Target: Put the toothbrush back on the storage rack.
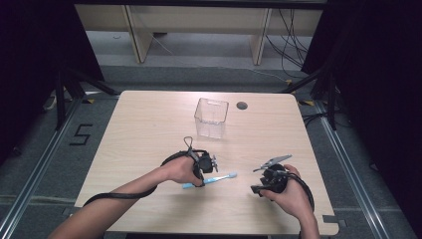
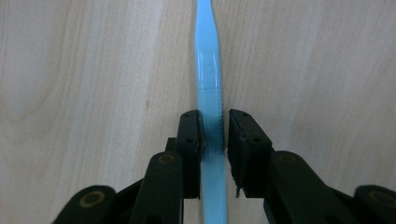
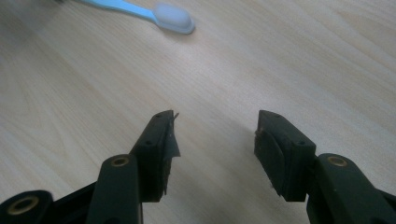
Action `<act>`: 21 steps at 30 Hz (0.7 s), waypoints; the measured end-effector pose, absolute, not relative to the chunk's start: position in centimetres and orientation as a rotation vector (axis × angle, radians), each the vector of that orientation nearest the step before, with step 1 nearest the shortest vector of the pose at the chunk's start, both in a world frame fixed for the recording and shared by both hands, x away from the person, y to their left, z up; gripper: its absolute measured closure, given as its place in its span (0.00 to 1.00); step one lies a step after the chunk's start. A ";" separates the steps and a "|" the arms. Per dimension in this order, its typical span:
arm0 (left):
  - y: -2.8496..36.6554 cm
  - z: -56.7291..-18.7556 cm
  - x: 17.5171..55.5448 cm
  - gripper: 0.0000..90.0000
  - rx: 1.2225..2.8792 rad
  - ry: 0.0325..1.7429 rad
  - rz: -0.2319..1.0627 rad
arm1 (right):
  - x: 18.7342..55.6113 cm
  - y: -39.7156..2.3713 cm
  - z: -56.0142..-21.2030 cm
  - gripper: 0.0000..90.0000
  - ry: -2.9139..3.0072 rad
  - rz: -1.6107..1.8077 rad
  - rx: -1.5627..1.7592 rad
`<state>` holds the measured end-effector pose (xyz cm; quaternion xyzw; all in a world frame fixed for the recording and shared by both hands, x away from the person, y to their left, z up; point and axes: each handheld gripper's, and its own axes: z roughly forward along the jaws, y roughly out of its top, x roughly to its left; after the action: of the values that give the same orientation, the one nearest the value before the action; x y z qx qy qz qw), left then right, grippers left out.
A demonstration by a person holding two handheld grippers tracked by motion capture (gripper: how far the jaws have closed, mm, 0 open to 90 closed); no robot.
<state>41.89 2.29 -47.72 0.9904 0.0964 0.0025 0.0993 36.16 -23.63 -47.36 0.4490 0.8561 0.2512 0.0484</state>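
A light blue toothbrush (image 1: 221,177) lies flat on the wooden table (image 1: 144,129), its head toward the right. My left gripper (image 1: 201,180) points down over its handle. In the left gripper view the two black jaws sit against either side of the ribbed blue handle (image 2: 208,70), so the left gripper (image 2: 215,119) is shut on it. My right gripper (image 1: 256,180) rests near the table's front right, open, with bare wood between its jaws (image 3: 215,121). The white-bristled toothbrush head (image 3: 173,19) lies some way beyond them.
A clear plastic box (image 1: 211,118) stands upright at the middle back of the table. A round cable hole (image 1: 242,105) sits just right of it. Black cables trail from both grippers toward the front edge.
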 end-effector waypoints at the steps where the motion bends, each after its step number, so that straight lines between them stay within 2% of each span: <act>1: 2.2 -47.8 41.9 0.83 2.928 0.288 0.010 | 36.3 -23.7 -47.4 0.53 2.614 0.769 1.337; 11: 2.1 -47.7 41.7 0.87 2.952 0.296 0.042 | 36.0 -23.3 -47.7 0.53 2.617 0.785 1.372; 17: 3.3 -47.0 41.8 0.87 2.850 0.331 0.037 | 36.2 -23.6 -47.7 0.54 2.592 0.826 1.332; 21: 4.4 -45.8 41.7 0.87 2.747 0.343 0.091 | 36.2 -23.5 -47.6 0.54 2.562 0.900 1.323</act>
<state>41.72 4.35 -45.78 0.9747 0.1218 0.0323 0.1848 36.23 -23.47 -47.63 0.4371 0.8466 0.2975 0.0604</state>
